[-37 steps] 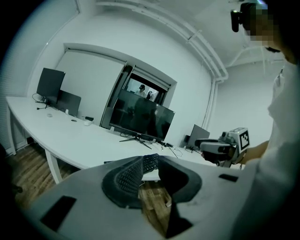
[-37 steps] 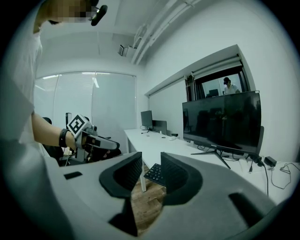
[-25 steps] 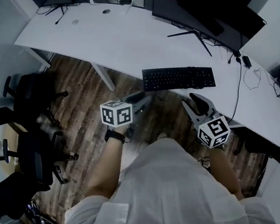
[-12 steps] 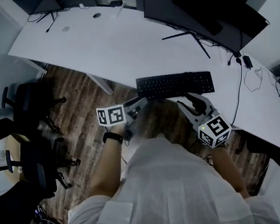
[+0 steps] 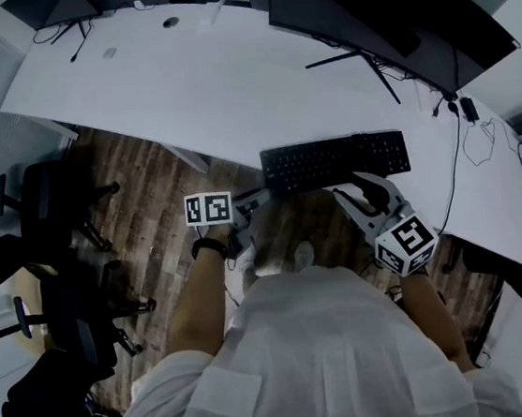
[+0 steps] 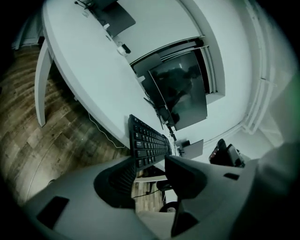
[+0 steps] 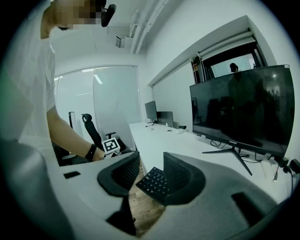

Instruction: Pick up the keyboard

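A black keyboard [image 5: 335,161] lies along the near edge of the white curved desk [image 5: 207,77]. My left gripper [image 5: 260,198] is at its left end and my right gripper [image 5: 364,188] at its right end. In the left gripper view the keyboard [image 6: 147,143] runs away from the left gripper [image 6: 146,174]; its jaws are opening, with the keyboard's near end in the gap and no pad pressing on it. In the right gripper view the keyboard's end [image 7: 152,183] sits between the jaws of the right gripper [image 7: 151,172], which stand apart from it.
A large dark monitor [image 5: 389,17] on a thin-legged stand is behind the keyboard, with cables [image 5: 464,131] at its right. Small items [image 5: 110,52] lie far left on the desk. Office chairs [image 5: 52,200] stand on the wood floor at left.
Both grippers have moved up to the keyboard's ends. The left one has sunk, rolled and spread its jaws; the right one has slid in toward the right end.
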Demonstrator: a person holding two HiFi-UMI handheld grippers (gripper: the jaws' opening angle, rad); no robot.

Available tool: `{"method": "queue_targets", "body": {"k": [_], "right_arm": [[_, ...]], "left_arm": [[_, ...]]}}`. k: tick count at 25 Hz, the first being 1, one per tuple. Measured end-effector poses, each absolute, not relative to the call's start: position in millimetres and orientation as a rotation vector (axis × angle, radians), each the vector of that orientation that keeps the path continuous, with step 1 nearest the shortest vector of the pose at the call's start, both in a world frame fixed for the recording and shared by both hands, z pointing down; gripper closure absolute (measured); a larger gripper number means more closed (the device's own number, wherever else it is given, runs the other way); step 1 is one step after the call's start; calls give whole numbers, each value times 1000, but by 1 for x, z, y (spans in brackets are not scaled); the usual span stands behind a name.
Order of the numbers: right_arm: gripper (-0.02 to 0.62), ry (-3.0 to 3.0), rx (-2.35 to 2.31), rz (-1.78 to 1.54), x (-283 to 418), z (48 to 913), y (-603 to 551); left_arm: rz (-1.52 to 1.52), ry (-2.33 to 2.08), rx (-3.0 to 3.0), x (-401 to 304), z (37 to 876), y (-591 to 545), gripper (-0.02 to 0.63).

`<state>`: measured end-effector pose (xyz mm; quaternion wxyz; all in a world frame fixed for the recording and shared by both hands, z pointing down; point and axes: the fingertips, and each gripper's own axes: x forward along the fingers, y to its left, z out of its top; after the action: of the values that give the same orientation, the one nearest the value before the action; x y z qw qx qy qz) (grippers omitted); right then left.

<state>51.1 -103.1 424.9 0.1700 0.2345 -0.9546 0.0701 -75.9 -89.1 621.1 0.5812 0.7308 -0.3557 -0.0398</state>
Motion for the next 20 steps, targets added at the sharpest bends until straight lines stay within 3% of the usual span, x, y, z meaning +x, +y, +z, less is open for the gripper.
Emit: {"method": "queue_targets", "body": {"k": [7, 20], "right_arm": [[435, -2672, 727, 249, 19, 432, -109], [434, -2577, 865, 286, 13, 441, -108]], "left_arm": [[-76, -618, 1676, -64, 652, -89, 391], [-70, -414, 1665, -42, 666, -120, 385]]}}
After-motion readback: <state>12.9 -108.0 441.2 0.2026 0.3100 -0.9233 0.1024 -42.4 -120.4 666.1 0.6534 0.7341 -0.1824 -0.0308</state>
